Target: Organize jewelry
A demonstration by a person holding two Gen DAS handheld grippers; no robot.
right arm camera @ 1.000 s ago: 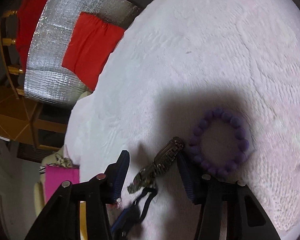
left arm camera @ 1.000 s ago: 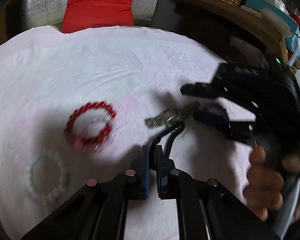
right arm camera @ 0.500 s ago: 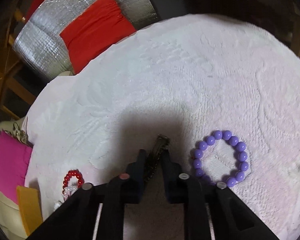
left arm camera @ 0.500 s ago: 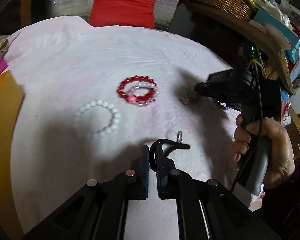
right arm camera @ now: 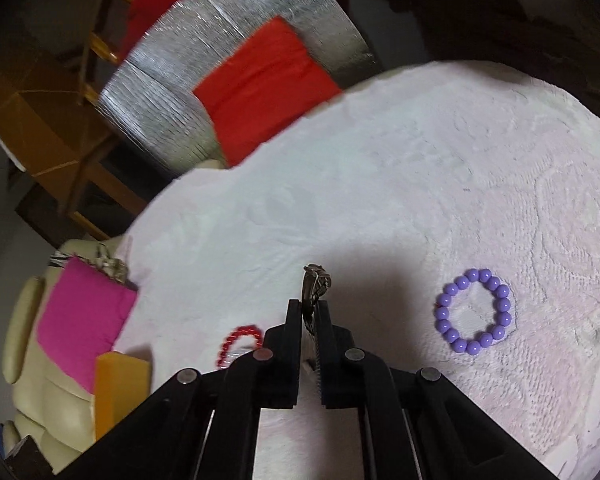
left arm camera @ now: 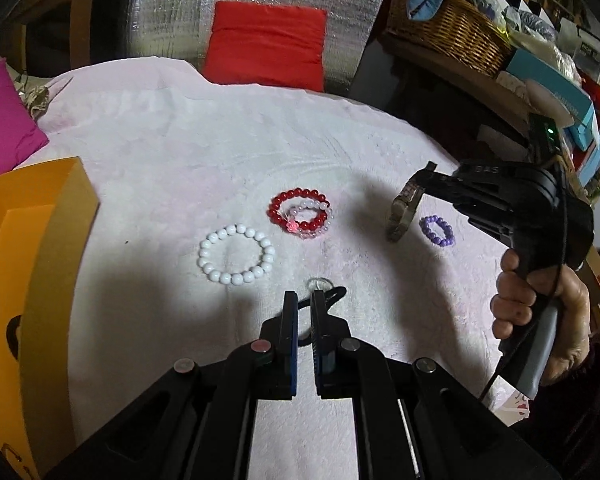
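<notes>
Silvery, the metal link bracelet (right arm camera: 315, 286) hangs pinched in the right gripper (right arm camera: 309, 312) above the white cloth (right arm camera: 380, 200). Left gripper (left arm camera: 305, 300) clamps a black cord (left arm camera: 332, 294); bare cloth lies beyond the purple bead bracelet (right arm camera: 474, 312).

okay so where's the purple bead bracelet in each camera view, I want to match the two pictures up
Left wrist view: the purple bracelet lies at right of centre on the white cloth, just beyond the right gripper and the metal watch hanging from it.
Right wrist view: the purple bracelet lies flat at right of centre, to the right of the gripper's fingers.
Shared landmark: the red cushion behind the cloth.
</notes>
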